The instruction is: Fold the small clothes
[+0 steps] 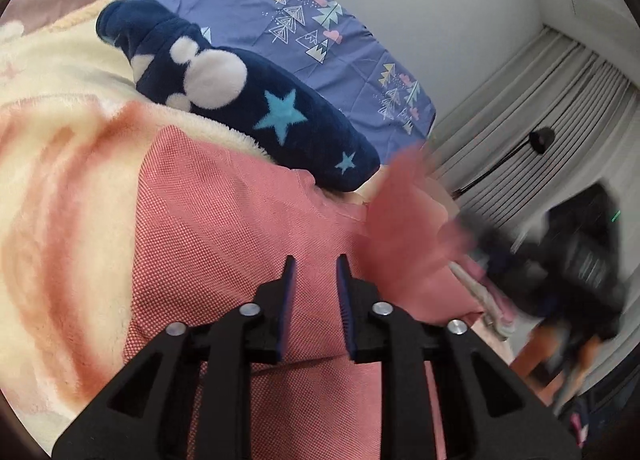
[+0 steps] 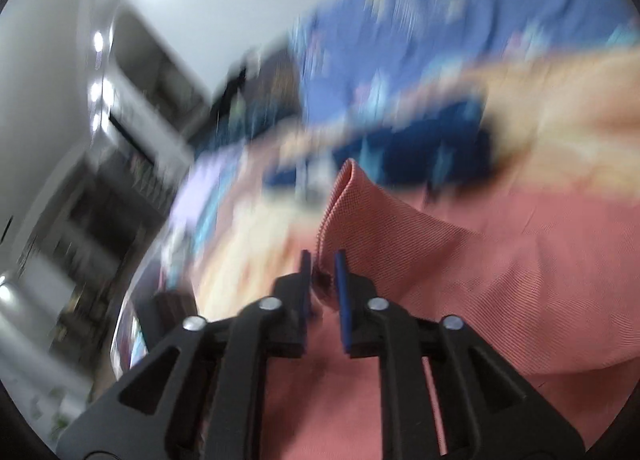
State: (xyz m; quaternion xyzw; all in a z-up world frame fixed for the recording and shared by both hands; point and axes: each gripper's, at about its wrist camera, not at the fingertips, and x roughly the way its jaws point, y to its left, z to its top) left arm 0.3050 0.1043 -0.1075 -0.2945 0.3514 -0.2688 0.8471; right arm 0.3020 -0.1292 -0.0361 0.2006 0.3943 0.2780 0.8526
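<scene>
Blur: right wrist view smeared beyond the pink garment [image 2: 500,260]; right gripper [image 1: 568,260] a dark streak at 3 o'clock.
Left gripper [image 1: 316,260]: spread apart, hovering over the garment [image 1: 224,228], gripping nothing.
Right gripper [image 2: 323,254]: pinching a raised fold.
Garment: on the fleece blanket [image 1: 60,140].

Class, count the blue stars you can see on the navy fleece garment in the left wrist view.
2. A large star sits mid-way along the navy fleece garment; a small star lies near its lower right end. More may be hidden in its folds.
</scene>
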